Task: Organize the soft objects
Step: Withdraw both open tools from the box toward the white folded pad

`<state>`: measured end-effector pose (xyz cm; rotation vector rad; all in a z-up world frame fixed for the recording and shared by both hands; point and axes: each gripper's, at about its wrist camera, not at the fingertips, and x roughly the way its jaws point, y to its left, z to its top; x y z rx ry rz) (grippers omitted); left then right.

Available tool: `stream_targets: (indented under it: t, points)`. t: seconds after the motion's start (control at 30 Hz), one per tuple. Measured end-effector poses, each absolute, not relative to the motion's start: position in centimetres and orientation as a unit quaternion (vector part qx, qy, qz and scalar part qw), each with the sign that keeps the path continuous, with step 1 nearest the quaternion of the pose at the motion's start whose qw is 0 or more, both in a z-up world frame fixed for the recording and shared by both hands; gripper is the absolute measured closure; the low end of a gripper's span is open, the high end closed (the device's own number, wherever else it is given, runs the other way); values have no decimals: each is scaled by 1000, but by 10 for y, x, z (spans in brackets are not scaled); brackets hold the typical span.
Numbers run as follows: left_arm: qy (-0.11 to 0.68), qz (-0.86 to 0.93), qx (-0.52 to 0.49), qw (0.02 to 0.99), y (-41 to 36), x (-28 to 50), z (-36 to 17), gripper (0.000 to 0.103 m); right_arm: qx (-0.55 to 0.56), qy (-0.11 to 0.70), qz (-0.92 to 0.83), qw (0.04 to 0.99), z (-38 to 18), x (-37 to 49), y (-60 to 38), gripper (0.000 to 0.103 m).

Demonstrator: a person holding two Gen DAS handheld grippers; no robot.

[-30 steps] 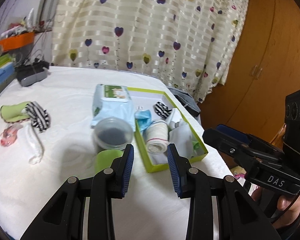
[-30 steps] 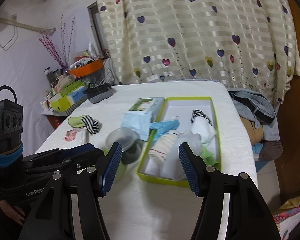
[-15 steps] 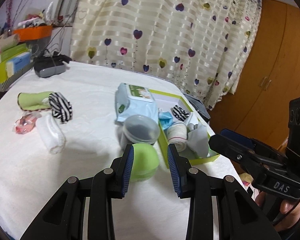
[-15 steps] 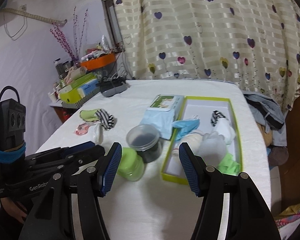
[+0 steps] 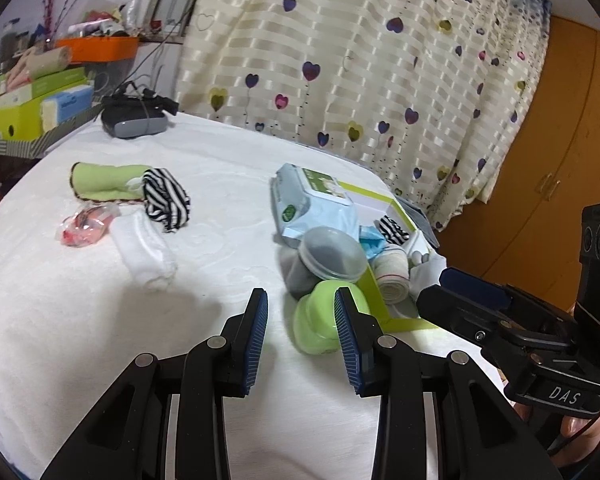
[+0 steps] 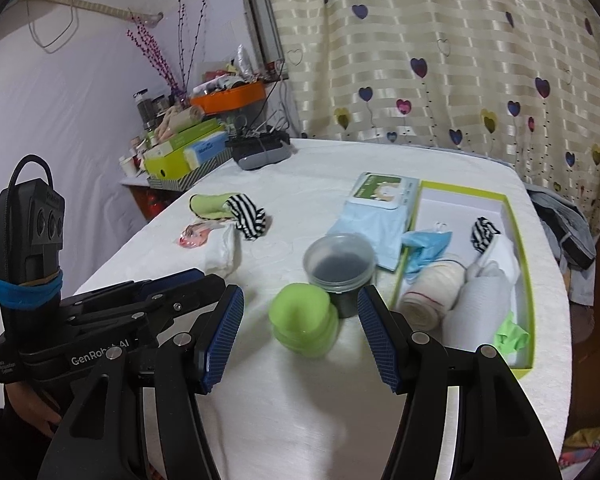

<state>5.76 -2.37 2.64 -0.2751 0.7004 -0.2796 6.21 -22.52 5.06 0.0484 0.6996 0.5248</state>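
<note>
A lime-rimmed box point(image 6: 526, 280) on the white-covered table holds a beige roll point(image 6: 432, 288), a blue cloth point(image 6: 424, 246), a striped sock point(image 6: 484, 232) and white cloths. To its left lie loose soft things: a green cloth point(image 5: 104, 182), a striped sock point(image 5: 166, 200) and a white rolled cloth point(image 5: 146, 246). My left gripper point(image 5: 300, 302) hovers open above the table's near part, empty, with the white roll ahead to its left. My right gripper point(image 6: 300, 300) stands wide open and empty, over the near edge in front of a green jar point(image 6: 304, 320).
A clear tub with dark contents point(image 6: 338, 264) and a pack of wipes point(image 6: 376, 208) sit beside the box. A pink wrapper point(image 5: 84, 226) lies by the loose cloths. A grey device point(image 5: 134, 122) and stacked boxes point(image 5: 32, 108) are far left. A heart-patterned curtain hangs behind.
Both views have swung left: the loose cloths have come towards the middle and the box has slid right. The green jar now shows by the left gripper's right finger. Jaw widths are unchanged.
</note>
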Motion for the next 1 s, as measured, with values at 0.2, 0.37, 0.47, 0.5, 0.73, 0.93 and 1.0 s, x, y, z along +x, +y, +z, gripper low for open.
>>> stream_targets:
  t: [0.2, 0.37, 0.47, 0.5, 0.73, 0.93, 1.0]
  points:
    - [345, -119, -148, 919, -4, 58, 19, 70, 16, 349, 264, 899, 46, 69, -207, 43]
    - [346, -99, -161, 919, 19, 59, 14, 70, 9, 357, 277, 892, 41, 75, -190, 43]
    - [346, -85, -169, 919, 32, 61, 11, 70, 5, 361, 287, 887, 39, 80, -178, 43]
    - [345, -79, -173, 919, 38, 61, 10, 70, 4, 362, 289, 886, 39, 82, -174, 43]
    - [342, -53, -191, 919, 64, 65, 6, 70, -11, 362, 301, 882, 39, 98, -150, 43]
    - [338, -40, -200, 919, 80, 68, 5, 70, -20, 364, 314, 877, 38, 114, -129, 43]
    - [336, -34, -202, 919, 87, 71, 4, 70, -25, 365, 316, 875, 36, 118, -121, 43]
